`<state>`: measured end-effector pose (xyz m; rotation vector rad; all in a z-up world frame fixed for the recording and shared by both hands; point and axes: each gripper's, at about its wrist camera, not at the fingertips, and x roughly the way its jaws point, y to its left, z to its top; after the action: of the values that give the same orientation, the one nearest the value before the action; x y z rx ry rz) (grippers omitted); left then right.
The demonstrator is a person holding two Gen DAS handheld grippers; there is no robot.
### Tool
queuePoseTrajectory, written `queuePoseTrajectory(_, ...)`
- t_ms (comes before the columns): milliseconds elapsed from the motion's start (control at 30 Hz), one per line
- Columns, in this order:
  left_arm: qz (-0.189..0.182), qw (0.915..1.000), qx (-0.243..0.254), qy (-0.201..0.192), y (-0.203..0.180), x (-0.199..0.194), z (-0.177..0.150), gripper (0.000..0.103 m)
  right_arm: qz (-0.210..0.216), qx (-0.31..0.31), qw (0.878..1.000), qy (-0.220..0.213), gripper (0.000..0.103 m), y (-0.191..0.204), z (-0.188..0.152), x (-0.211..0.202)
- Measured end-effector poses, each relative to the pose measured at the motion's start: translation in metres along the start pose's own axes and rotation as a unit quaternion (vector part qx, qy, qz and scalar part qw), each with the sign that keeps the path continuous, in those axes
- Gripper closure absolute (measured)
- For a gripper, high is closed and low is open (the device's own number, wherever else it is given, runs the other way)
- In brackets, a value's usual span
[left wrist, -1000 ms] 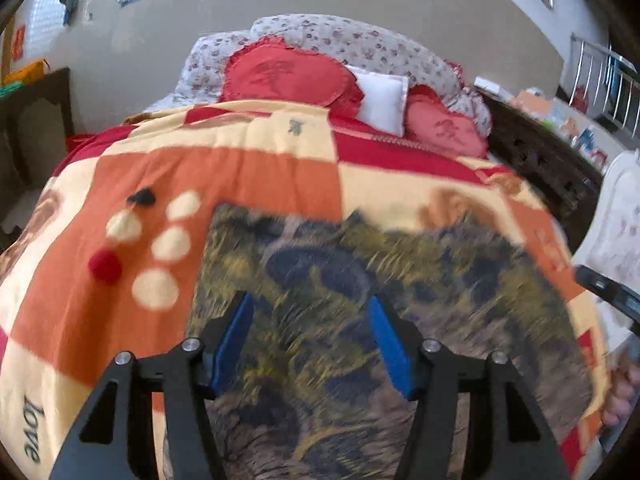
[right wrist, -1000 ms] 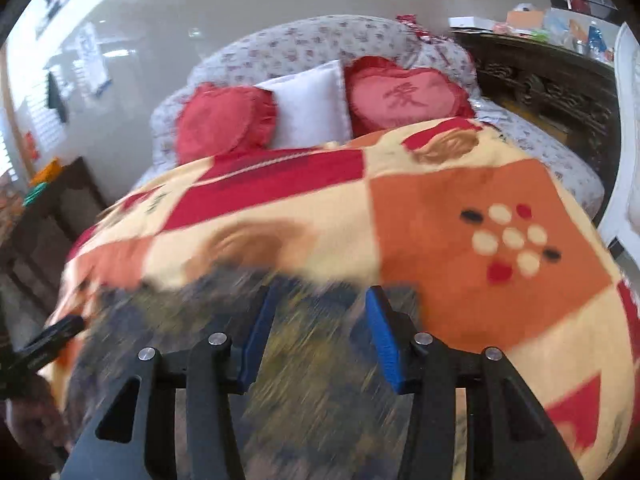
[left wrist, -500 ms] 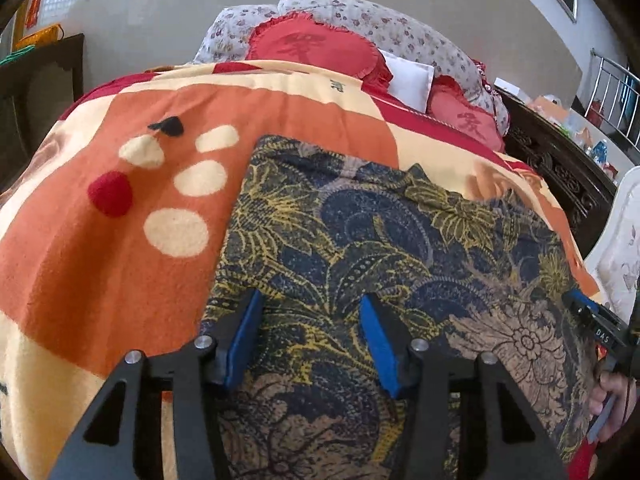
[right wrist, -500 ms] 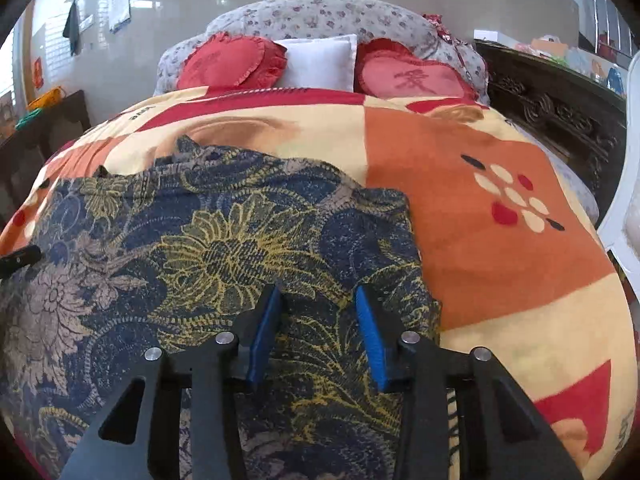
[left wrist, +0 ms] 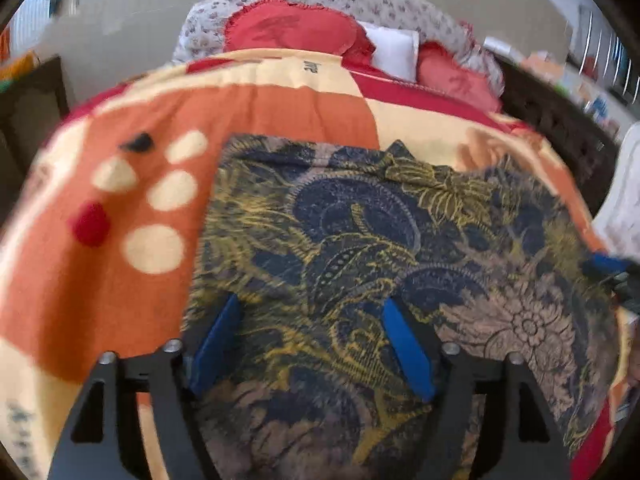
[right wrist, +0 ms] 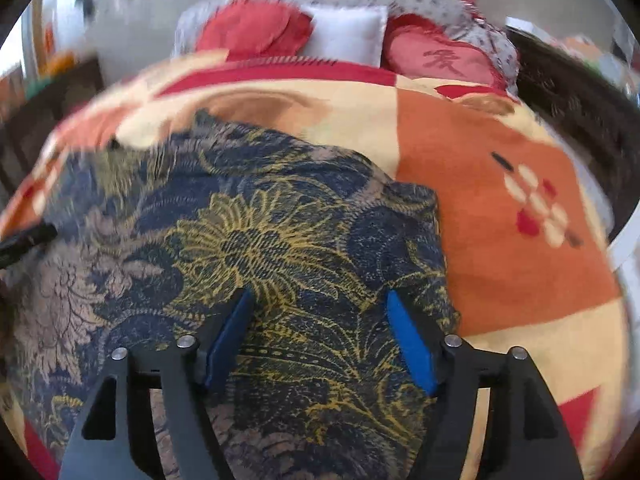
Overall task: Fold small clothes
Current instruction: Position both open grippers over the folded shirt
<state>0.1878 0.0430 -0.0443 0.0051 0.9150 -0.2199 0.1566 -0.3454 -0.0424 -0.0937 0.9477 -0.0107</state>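
A dark blue garment with yellow and tan floral print (left wrist: 360,248) lies spread flat on the bed; it also shows in the right wrist view (right wrist: 248,240). My left gripper (left wrist: 310,308) is open and empty, hovering over the garment's near left part. My right gripper (right wrist: 318,304) is open and empty over the garment's near right part. The right gripper's tip (left wrist: 608,268) shows at the far right of the left wrist view. The left gripper's tip (right wrist: 24,240) shows at the left edge of the right wrist view.
The garment lies on an orange, cream and red blanket (left wrist: 120,280) that covers the bed (right wrist: 500,240). Red heart cushions (left wrist: 288,28) and a white pillow (right wrist: 344,36) stand at the headboard. Dark wooden furniture (left wrist: 560,120) flanks the bed.
Both grippers' jaws have opened wider. Both views have pulled back and up a little from the garment, which now lies spread out on the blanket.
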Motion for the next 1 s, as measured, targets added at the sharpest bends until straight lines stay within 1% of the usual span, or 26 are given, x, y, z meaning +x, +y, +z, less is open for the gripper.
queuePoseTrajectory(33,-0.003,0.9999,-0.004,-0.009,-0.001,-0.011,-0.002,0.029,0.006,0.004,1.000,-0.015,0.034,0.005,0.001,-0.016)
queuePoseTrajectory(67,-0.012,0.9997,-0.008,-0.020,-0.003,-0.025,-0.005,0.029,0.022,0.009,0.999,-0.043,0.034,0.011,-0.001,-0.036)
queuePoseTrajectory(100,-0.024,0.9991,-0.009,-0.035,-0.006,-0.045,-0.013,0.029,0.040,0.011,0.996,-0.074,0.034,0.019,-0.006,-0.056)
queuePoseTrajectory(167,-0.036,0.9981,-0.013,-0.049,-0.015,-0.070,-0.031,0.029,0.068,0.006,0.991,-0.115,0.034,0.038,-0.018,-0.082)
queuePoseTrajectory(200,-0.037,0.9981,-0.013,-0.048,-0.019,-0.075,-0.039,0.029,0.080,0.000,0.990,-0.119,0.034,0.049,-0.026,-0.089)
queuePoseTrajectory(267,-0.029,0.9990,-0.017,-0.030,-0.030,-0.074,-0.058,0.029,0.093,-0.009,0.990,-0.106,0.034,0.068,-0.034,-0.087)
queuePoseTrajectory(300,-0.018,0.9995,-0.020,-0.016,-0.033,-0.068,-0.065,0.029,0.091,-0.011,0.991,-0.096,0.034,0.080,-0.040,-0.082)
queuePoseTrajectory(333,-0.005,0.9996,-0.026,0.011,-0.037,-0.056,-0.074,0.029,0.090,-0.014,0.992,-0.088,0.034,0.085,-0.044,-0.077)
queuePoseTrajectory(367,0.008,0.9996,-0.022,0.014,-0.039,-0.049,-0.082,0.028,0.091,-0.018,0.992,-0.080,0.034,0.091,-0.049,-0.072)
queuePoseTrajectory(433,0.032,0.9994,0.005,-0.010,-0.050,-0.049,-0.087,0.027,0.081,-0.022,0.995,-0.050,0.034,0.097,-0.059,-0.051)
queuePoseTrajectory(467,0.040,0.9991,0.010,-0.013,-0.052,-0.049,-0.089,0.027,0.072,-0.022,0.997,-0.030,0.033,0.099,-0.068,-0.036)
queuePoseTrajectory(500,0.047,0.9986,0.012,-0.019,-0.055,-0.048,-0.091,0.025,0.073,-0.023,0.997,-0.033,0.032,0.099,-0.079,-0.029)
queuePoseTrajectory(533,0.051,0.9984,0.012,-0.021,-0.055,-0.047,-0.092,0.023,0.077,-0.019,0.995,-0.053,0.032,0.098,-0.086,-0.031)
queuePoseTrajectory(567,0.050,0.9985,0.008,-0.021,-0.054,-0.047,-0.092,0.023,0.081,-0.015,0.995,-0.056,0.031,0.097,-0.086,-0.032)
queuePoseTrajectory(633,0.043,0.9989,0.001,-0.021,-0.050,-0.046,-0.092,0.022,0.080,-0.010,0.995,-0.057,0.029,0.096,-0.085,-0.031)
queuePoseTrajectory(767,0.042,0.9989,-0.001,-0.023,-0.049,-0.045,-0.094,0.021,0.060,-0.022,0.996,-0.062,0.027,0.102,-0.085,-0.029)
queuePoseTrajectory(1000,0.036,0.9991,-0.005,-0.023,-0.047,-0.049,-0.094,0.020,0.067,-0.016,0.996,-0.063,0.026,0.100,-0.084,-0.028)
